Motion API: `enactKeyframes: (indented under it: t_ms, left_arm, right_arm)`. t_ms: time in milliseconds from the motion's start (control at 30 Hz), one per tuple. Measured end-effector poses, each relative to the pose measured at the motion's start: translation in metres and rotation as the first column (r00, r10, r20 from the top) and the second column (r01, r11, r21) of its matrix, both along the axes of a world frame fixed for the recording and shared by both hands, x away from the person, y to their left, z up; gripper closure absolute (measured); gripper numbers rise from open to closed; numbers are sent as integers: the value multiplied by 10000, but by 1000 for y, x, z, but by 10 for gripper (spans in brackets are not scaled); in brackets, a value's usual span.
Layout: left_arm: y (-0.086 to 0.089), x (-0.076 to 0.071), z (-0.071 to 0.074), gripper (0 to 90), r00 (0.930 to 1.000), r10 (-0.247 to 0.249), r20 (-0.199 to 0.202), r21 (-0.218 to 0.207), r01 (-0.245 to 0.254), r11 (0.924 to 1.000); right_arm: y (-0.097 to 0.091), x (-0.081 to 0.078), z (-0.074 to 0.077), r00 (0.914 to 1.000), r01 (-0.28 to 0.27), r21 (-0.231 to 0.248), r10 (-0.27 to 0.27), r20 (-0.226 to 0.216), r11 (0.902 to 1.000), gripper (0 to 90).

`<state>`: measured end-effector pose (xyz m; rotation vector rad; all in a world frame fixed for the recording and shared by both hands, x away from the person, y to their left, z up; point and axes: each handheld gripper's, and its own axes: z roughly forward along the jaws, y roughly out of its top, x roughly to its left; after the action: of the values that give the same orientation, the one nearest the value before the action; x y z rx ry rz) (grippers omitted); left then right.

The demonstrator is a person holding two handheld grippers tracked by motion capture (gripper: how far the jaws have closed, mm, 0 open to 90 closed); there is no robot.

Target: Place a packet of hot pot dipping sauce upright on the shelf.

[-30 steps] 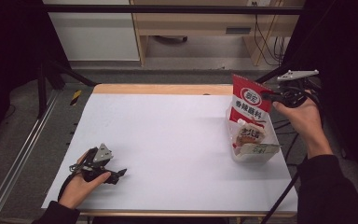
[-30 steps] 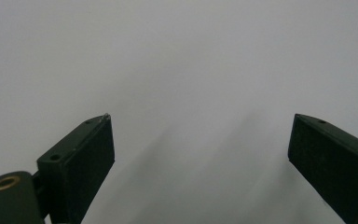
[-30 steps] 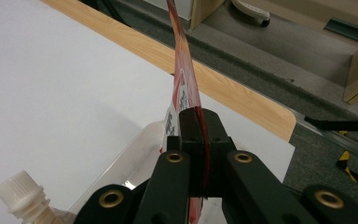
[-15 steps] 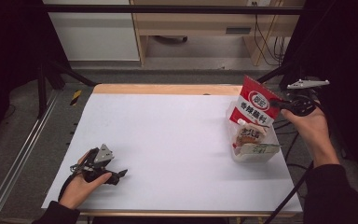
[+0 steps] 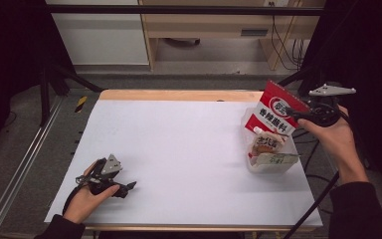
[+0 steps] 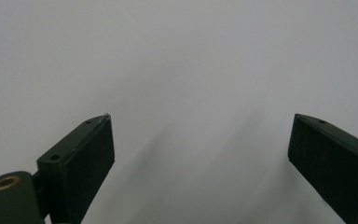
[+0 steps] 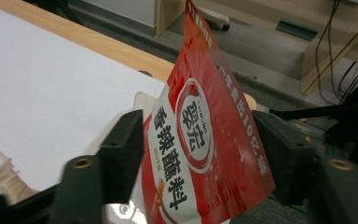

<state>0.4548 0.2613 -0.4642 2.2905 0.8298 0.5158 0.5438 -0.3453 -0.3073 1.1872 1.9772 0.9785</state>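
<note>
Your right gripper (image 7: pixel 200 154) had just been opening, jaws spread around the red-and-white foil seasoning pouch (image 7: pixel 205 135) standing in the clear plastic tub (image 5: pixel 273 164); your left gripper (image 6: pixel 200 154) rested spread on the white table (image 5: pixel 179 149).

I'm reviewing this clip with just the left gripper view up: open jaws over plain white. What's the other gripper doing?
Observer: The right gripper has a red pouch between its jaws, which have just been opening.
Operator: Where does the pouch sit?
Observer: It leans with its lower end in a clear tub near the right edge of the table.
Operator: Anything else in that tub?
Observer: Yes, smaller packets, one with a white cap.
</note>
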Motion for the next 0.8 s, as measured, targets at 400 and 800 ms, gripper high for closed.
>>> enactKeyframes:
  t_ms: [400,800]
  left_arm:
    - [1,0,1,71,10000,-7,64,46,7,10000]
    - [2,-1,2,68,9999,47,156,116,-49,9999]
  right_arm:
    - [64,-44,29,9950,-785,-334,804,597,9964,181]
    - [163,-100,-37,9720,-2344,260,2347,-98,9718,128]
